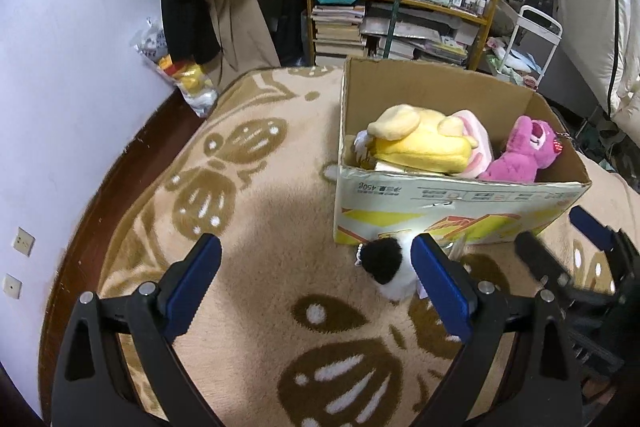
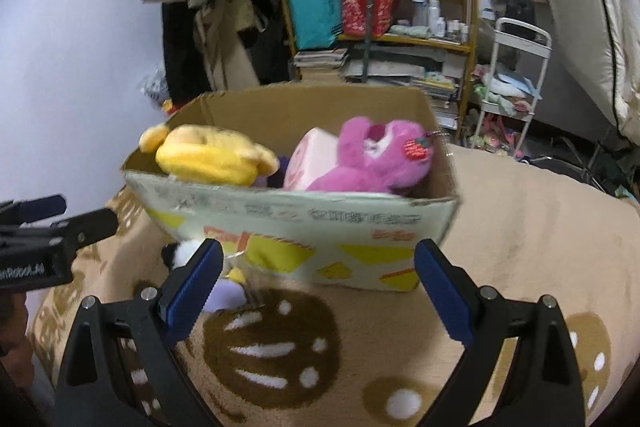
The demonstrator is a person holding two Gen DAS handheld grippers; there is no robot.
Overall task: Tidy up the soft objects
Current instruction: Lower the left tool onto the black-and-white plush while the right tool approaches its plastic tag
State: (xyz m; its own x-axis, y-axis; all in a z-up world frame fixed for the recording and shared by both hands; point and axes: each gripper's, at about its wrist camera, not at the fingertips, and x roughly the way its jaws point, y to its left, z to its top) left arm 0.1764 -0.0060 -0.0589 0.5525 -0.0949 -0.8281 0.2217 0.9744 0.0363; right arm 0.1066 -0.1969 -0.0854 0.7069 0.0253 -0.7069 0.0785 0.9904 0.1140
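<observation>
Both looking forward and down from low over the blanket (image 1: 260,227), close to the cardboard box (image 1: 440,203). Left view from its near-left corner, right view squarer on. Shared: box, plush toys (image 2: 360,163), far bookshelf (image 2: 400,39).

open brown cardboard box (image 1: 448,95): matt corrugated paper, printed glossy front | yellow plush toy (image 1: 416,143): soft smooth cloth | pink plush bear (image 1: 520,151): fuzzy pile | beige-and-brown patterned blanket (image 1: 260,211): thick woolly cloth | black-and-white fluffy toy (image 1: 388,267): long fur | left claw (image 1: 316,287): matt black plastic, blue ribbed pads, metal rivets
</observation>
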